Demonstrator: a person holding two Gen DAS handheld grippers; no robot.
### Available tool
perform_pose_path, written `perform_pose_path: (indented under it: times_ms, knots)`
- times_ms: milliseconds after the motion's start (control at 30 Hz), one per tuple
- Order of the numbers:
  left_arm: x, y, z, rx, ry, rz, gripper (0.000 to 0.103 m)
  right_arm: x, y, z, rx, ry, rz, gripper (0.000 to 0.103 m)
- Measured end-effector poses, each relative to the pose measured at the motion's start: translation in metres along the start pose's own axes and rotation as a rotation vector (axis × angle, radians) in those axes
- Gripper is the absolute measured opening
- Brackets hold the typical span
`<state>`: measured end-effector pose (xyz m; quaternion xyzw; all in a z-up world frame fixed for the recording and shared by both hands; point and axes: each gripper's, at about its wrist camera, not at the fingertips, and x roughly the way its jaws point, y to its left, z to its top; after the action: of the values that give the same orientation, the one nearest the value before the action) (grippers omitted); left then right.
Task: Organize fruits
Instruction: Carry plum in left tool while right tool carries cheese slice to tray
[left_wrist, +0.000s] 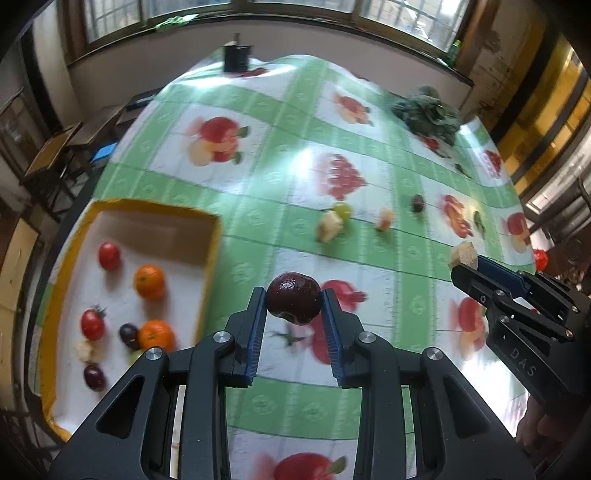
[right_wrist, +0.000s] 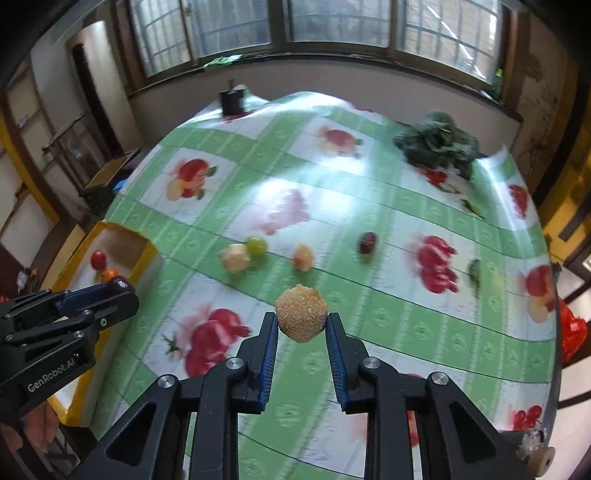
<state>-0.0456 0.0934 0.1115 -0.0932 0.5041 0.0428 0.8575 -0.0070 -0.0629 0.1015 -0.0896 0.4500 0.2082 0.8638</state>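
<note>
My left gripper (left_wrist: 293, 295) is shut on a dark red plum (left_wrist: 293, 298) and holds it above the tablecloth, right of the yellow-rimmed tray (left_wrist: 210, 258). The tray holds tomatoes (left_wrist: 109, 255), oranges (left_wrist: 149, 281) and dark grapes (left_wrist: 129, 335). My right gripper (right_wrist: 301, 319) is shut on a tan rough fruit piece (right_wrist: 301, 317) above the cloth; it also shows in the left wrist view (left_wrist: 463, 260). Loose on the cloth lie a pale fruit chunk (right_wrist: 235, 257), a green grape (right_wrist: 256, 245), another pale piece (right_wrist: 303, 257) and a dark fruit (right_wrist: 366, 242).
A bunch of dark leafy greens (right_wrist: 437, 142) lies at the far right of the table. A dark pot (right_wrist: 232, 99) stands at the far edge. A red bag (right_wrist: 572, 328) hangs off the right edge. Chairs and desks stand left of the table.
</note>
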Motion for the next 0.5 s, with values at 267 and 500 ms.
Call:
perform_pose_path:
  times_ms: [267, 500]
  knots:
    - [-0.007, 0.048, -0.005, -0.076, -0.007, 0.047, 0.029, 0.012, 0.051, 0.011, -0.092, 0.012, 0.051, 0.026]
    - [-0.010, 0.081, -0.010, -0.125, -0.007, 0.082, 0.029, 0.029, 0.088, 0.018, -0.168, 0.037, 0.086, 0.026]
